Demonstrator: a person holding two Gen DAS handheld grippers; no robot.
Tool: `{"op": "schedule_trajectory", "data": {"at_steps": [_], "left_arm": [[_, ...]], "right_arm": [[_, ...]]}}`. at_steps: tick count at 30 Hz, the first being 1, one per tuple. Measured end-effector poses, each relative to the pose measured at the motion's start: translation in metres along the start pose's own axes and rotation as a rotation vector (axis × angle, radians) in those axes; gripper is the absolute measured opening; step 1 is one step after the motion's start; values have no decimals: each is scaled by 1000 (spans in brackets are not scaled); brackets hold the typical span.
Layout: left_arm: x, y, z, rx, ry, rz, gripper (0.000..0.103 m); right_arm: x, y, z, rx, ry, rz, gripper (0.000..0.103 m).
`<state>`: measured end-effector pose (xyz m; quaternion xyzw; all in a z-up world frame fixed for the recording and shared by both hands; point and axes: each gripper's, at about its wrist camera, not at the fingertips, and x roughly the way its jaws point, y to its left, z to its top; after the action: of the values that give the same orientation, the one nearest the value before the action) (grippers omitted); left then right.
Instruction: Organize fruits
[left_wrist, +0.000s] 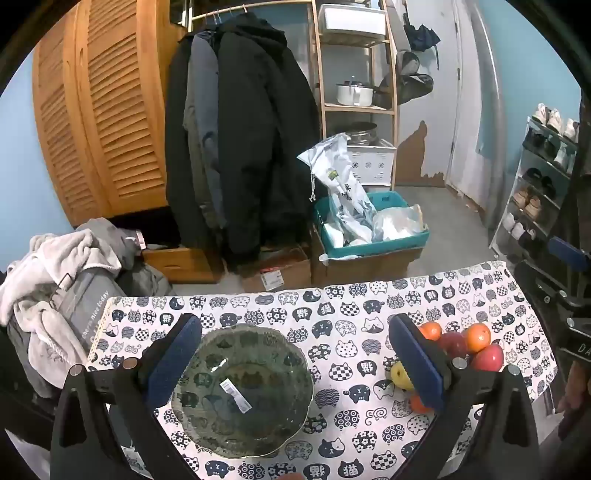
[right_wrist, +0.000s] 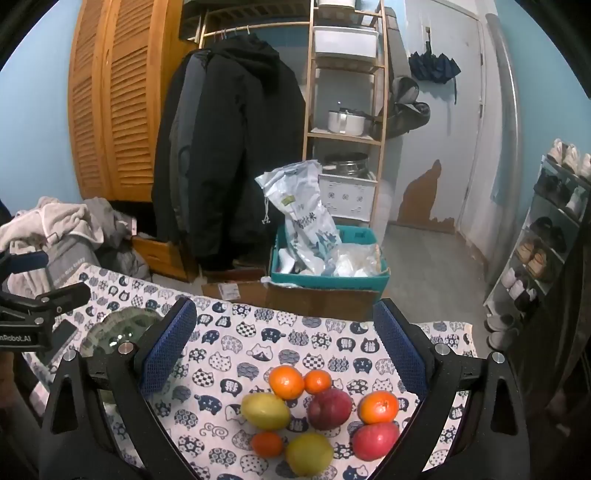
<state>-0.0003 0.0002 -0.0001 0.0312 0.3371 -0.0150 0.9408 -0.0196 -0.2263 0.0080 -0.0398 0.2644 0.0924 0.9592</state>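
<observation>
Fingers of both grippers spread wide, empty: left above a glass bowl, right above fruit on the bench.

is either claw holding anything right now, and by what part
Nothing is held. The left claw stands open over the bowl, and the right claw stands open above the fruit.

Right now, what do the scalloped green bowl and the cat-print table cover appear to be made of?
The scalloped green bowl looks like tinted clear glass with a glossy finish: the cat pattern shows through it, highlights glint on its surface, and a white barcode sticker sits inside. The cat-print table cover looks like woven cotton fabric, matte: it shows no glare. The weave is too fine to confirm.
</observation>
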Motion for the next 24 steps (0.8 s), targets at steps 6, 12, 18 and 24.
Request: {"op": "schedule_trajectory", "data": {"at_steps": [6, 12, 18, 24], "left_arm": [[1, 0, -3, -2, -2, -10, 102], [5, -1, 3, -5, 14, -8, 102], [3, 2, 1, -6, 11, -20, 102], [1, 1, 0, -2, 2, -28, 102]], "right_arm": [[1, -2, -1, 1, 1, -2, 95], [2, -4, -2, 1, 10, 1, 95], [3, -3, -5, 1, 19, -6, 95], [5, -4, -7, 12, 23, -8, 95]]}}
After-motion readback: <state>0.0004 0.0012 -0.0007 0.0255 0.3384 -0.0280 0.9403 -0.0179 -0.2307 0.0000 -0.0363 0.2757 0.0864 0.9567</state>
